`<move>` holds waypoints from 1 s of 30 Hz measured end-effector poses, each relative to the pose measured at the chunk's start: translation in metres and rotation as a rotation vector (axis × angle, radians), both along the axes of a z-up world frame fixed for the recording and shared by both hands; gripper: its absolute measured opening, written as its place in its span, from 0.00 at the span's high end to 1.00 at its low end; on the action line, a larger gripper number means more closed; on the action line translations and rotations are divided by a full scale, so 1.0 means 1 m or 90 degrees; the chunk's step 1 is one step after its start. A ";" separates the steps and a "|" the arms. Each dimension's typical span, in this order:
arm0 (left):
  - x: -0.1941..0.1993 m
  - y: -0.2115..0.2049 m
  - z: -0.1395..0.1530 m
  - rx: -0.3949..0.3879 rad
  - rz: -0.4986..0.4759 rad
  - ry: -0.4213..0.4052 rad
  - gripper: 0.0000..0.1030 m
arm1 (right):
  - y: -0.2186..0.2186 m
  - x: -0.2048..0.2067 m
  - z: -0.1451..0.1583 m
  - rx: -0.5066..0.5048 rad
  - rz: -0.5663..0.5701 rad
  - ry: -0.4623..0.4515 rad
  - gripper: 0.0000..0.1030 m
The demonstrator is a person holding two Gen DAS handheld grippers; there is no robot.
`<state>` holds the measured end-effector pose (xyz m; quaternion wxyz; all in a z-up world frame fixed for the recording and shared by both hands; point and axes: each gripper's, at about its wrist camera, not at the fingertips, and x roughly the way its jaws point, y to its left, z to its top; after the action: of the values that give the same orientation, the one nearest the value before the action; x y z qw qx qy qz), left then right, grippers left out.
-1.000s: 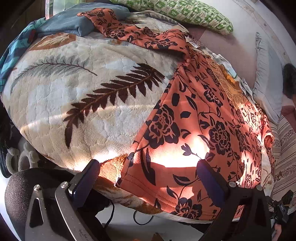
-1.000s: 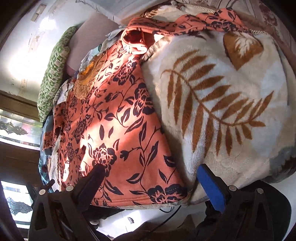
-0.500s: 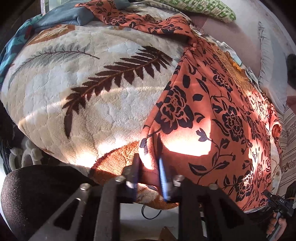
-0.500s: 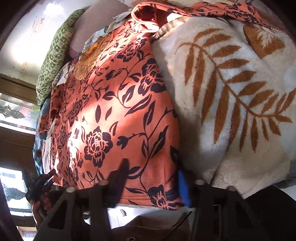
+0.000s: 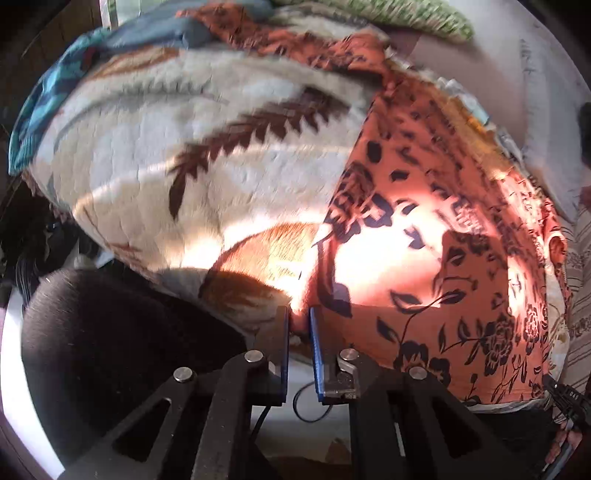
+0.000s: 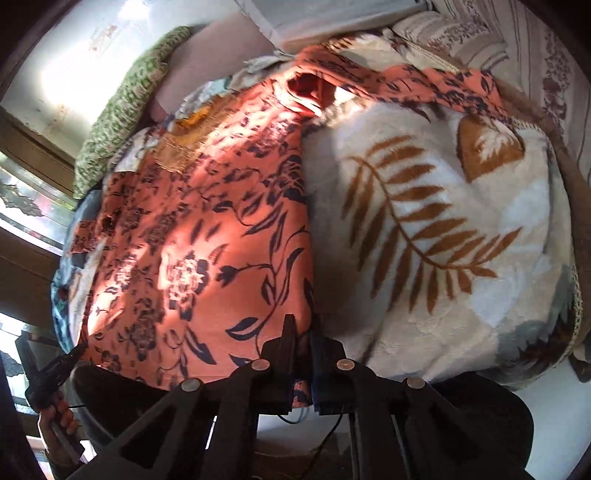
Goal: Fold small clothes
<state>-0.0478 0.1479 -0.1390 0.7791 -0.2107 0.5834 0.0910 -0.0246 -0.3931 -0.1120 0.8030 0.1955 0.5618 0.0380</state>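
Observation:
An orange garment with a dark floral print (image 5: 443, 236) lies spread on a cream blanket with a leaf pattern (image 5: 207, 162). My left gripper (image 5: 298, 314) is shut on the garment's near hem at its left corner. In the right wrist view the same garment (image 6: 207, 236) lies left of the blanket (image 6: 443, 229), and my right gripper (image 6: 303, 332) is shut on the hem at its right corner. A sleeve (image 6: 424, 85) trails across the far blanket. Both views are motion blurred.
A green patterned pillow (image 5: 406, 18) and a pale wall lie beyond the garment. A blue cloth (image 5: 55, 99) sits at the blanket's far left. A striped bedcover (image 6: 517, 48) lies at the right. A cable (image 5: 310, 402) lies on the floor below the bed edge.
Both grippers went from wide open to shut on the garment's near hem corners. The hem now lifts slightly off the blanket edge.

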 end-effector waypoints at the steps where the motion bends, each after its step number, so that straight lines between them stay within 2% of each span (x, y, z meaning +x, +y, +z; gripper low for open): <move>1: -0.002 0.004 -0.006 -0.012 0.013 0.014 0.85 | -0.001 0.004 -0.014 -0.007 0.002 0.039 0.93; 2: -0.004 0.005 -0.004 -0.011 0.018 0.007 0.78 | 0.002 0.007 -0.026 -0.016 0.011 0.072 0.92; 3: -0.006 0.006 0.003 -0.007 0.015 -0.012 0.71 | 0.003 0.007 -0.029 -0.026 0.008 0.076 0.92; 4: -0.008 0.005 0.013 0.001 0.009 -0.035 0.55 | 0.003 0.007 -0.026 -0.033 0.003 0.069 0.92; 5: -0.010 0.005 0.026 0.009 0.007 -0.065 0.47 | 0.002 0.007 -0.020 -0.032 0.001 0.060 0.92; 7: -0.014 0.005 0.055 0.027 0.012 -0.133 0.45 | -0.003 0.006 0.002 -0.044 -0.029 0.018 0.90; 9: -0.014 0.001 0.084 0.042 0.014 -0.201 0.36 | -0.006 0.003 0.031 -0.069 -0.052 -0.040 0.89; 11: -0.012 -0.006 0.108 0.062 0.014 -0.271 0.25 | -0.003 -0.001 0.059 -0.057 -0.059 -0.114 0.76; 12: -0.007 -0.011 0.118 0.072 0.008 -0.298 0.23 | 0.004 -0.003 0.069 -0.046 -0.050 -0.141 0.56; 13: -0.003 -0.015 0.124 0.077 -0.002 -0.320 0.21 | 0.011 -0.003 0.075 -0.032 -0.039 -0.160 0.26; 14: 0.003 -0.020 0.127 0.080 -0.013 -0.333 0.19 | 0.019 0.000 0.079 -0.017 -0.027 -0.179 0.19; 16: 0.018 -0.029 0.122 0.074 -0.041 -0.327 0.18 | 0.037 0.008 0.074 0.010 0.000 -0.200 0.18; 19: 0.039 -0.041 0.090 0.064 -0.066 -0.284 0.16 | 0.056 0.024 0.034 0.048 0.013 -0.122 0.18; 20: 0.042 -0.046 0.072 0.070 -0.075 -0.247 0.14 | 0.058 0.029 0.014 0.071 0.008 -0.089 0.18; 21: 0.051 -0.050 0.048 0.085 -0.087 -0.179 0.14 | 0.058 0.031 -0.008 0.085 -0.003 -0.045 0.18; 23: 0.066 -0.050 -0.007 0.107 -0.110 -0.009 0.14 | 0.051 0.030 -0.048 0.086 -0.042 0.052 0.18; 25: 0.059 -0.045 -0.002 0.104 -0.079 -0.066 0.11 | 0.046 0.026 -0.044 0.102 -0.054 0.026 0.18; 27: 0.063 -0.046 0.016 0.092 -0.075 -0.086 0.12 | 0.043 0.029 -0.030 0.092 -0.046 0.017 0.18; 30: 0.070 -0.056 0.057 0.112 -0.084 -0.197 0.11 | 0.024 0.037 0.003 0.078 -0.062 -0.056 0.18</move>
<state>0.0218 0.0919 -0.0822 0.8791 -0.1146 0.4590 0.0571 0.0122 -0.3689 -0.1092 0.8142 0.2699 0.5122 0.0418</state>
